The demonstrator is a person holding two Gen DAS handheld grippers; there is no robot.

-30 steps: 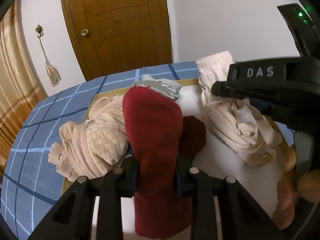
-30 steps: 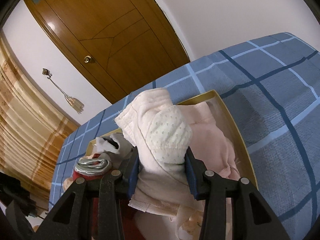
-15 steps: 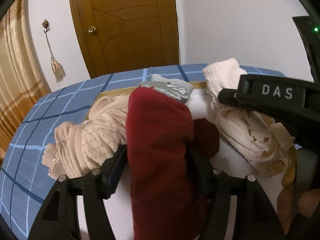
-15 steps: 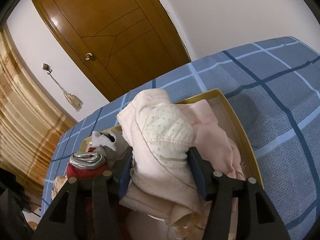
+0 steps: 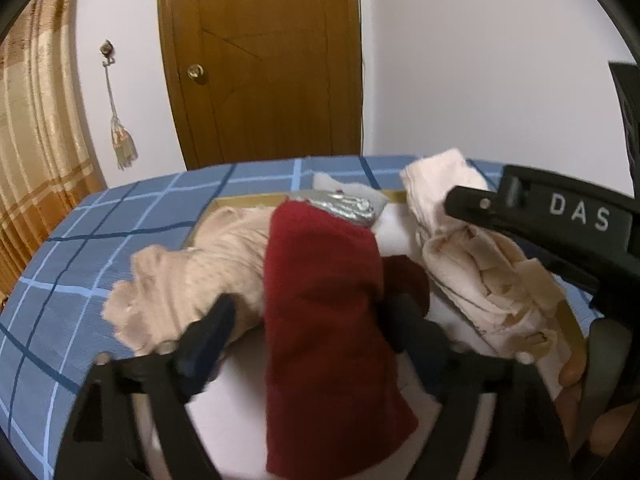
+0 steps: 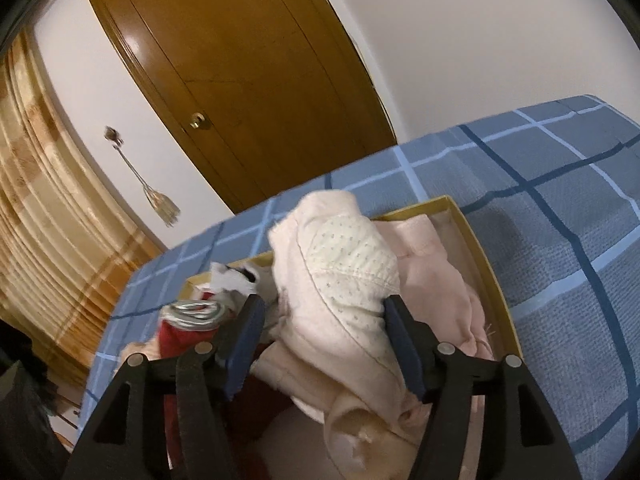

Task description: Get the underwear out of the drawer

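Barely begun: my left fingers point(image 5: 308, 320) had just spread off the red underwear point(image 5: 324, 312), my right fingers point(image 6: 324, 320) just loosened around the cream pair point(image 6: 344, 276), both over the drawer point(image 6: 484, 264).

Bed with blue plaid cover point(image 6: 560, 264) fills lower right of right wrist view, carrying shallow yellow-rimmed drawer point(image 6: 486, 264) at frame centre; in left wrist view, beige underwear point(image 5: 188, 280) at centre left spills over drawer's edge onto the cover.
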